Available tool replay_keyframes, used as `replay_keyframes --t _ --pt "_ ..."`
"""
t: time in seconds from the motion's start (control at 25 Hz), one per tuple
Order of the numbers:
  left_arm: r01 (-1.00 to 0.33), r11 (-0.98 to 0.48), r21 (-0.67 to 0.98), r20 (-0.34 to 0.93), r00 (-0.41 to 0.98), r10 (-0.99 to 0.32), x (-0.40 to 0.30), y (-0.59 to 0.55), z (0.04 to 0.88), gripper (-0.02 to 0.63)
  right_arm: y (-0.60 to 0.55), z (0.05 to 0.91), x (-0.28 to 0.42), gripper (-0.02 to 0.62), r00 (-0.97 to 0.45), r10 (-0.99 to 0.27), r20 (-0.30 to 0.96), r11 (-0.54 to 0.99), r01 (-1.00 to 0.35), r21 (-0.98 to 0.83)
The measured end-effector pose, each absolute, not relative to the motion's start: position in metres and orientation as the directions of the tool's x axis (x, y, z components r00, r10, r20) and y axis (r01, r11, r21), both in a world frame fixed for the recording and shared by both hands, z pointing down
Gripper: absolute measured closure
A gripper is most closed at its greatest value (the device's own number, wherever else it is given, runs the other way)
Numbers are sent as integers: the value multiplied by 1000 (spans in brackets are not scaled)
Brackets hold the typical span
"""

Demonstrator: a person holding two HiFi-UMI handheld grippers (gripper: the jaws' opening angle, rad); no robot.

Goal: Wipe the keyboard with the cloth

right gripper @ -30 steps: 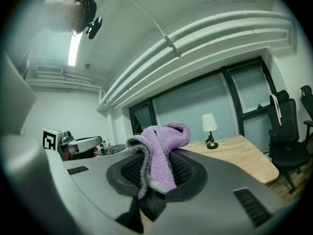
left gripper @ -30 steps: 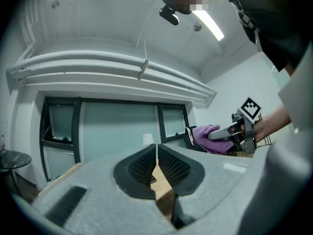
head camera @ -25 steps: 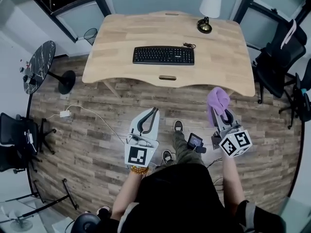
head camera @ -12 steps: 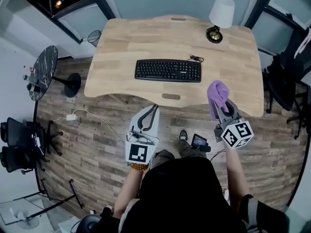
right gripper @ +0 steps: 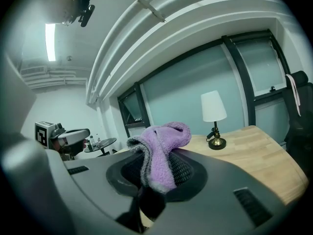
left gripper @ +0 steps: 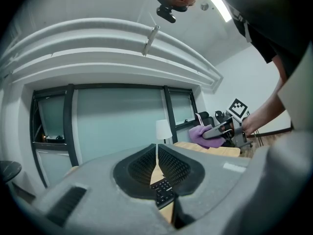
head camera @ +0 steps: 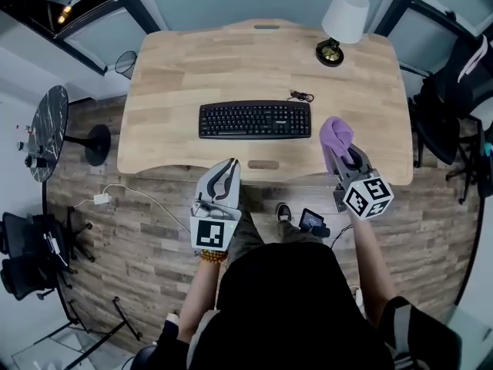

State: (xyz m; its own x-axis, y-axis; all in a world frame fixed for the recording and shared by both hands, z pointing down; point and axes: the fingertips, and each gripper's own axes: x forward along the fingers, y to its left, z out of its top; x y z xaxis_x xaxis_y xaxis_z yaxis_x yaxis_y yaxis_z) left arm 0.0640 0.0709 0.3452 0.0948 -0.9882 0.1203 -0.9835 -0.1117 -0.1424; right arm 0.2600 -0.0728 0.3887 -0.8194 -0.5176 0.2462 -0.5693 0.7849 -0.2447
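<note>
Purple cloth (head camera: pixel 336 136), one, gripped by right gripper (head camera: pixel 343 155) fingers; left gripper (head camera: pixel 229 168) fingers closed; one keyboard (head camera: pixel 255 119).

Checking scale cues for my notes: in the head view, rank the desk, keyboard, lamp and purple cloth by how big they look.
1. desk, largest
2. keyboard
3. lamp
4. purple cloth, smallest; it is held nearer the camera than the lamp, so the order of these two is unsure.

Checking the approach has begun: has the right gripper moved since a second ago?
Yes. The right gripper, shut on the cloth, has advanced: then short of the desk edge, now over it, right of the keyboard.
</note>
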Motion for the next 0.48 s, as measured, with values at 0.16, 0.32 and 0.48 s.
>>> replay_keyframes --t 0.16,0.32,0.48 --pt "-973 -187 -138 128 169 -977 30 41 362 577 -92 404 238 515 -776 -558 295 749 -624 -223" --pt "-950 -272 -150 150 250 -956 -21 17 381 577 -108 421 208 515 -723 -595 351 704 -680 -205" --pt "-926 -342 -159 181 314 -932 -79 4 403 575 -123 439 175 515 -676 -621 397 669 -721 -181"
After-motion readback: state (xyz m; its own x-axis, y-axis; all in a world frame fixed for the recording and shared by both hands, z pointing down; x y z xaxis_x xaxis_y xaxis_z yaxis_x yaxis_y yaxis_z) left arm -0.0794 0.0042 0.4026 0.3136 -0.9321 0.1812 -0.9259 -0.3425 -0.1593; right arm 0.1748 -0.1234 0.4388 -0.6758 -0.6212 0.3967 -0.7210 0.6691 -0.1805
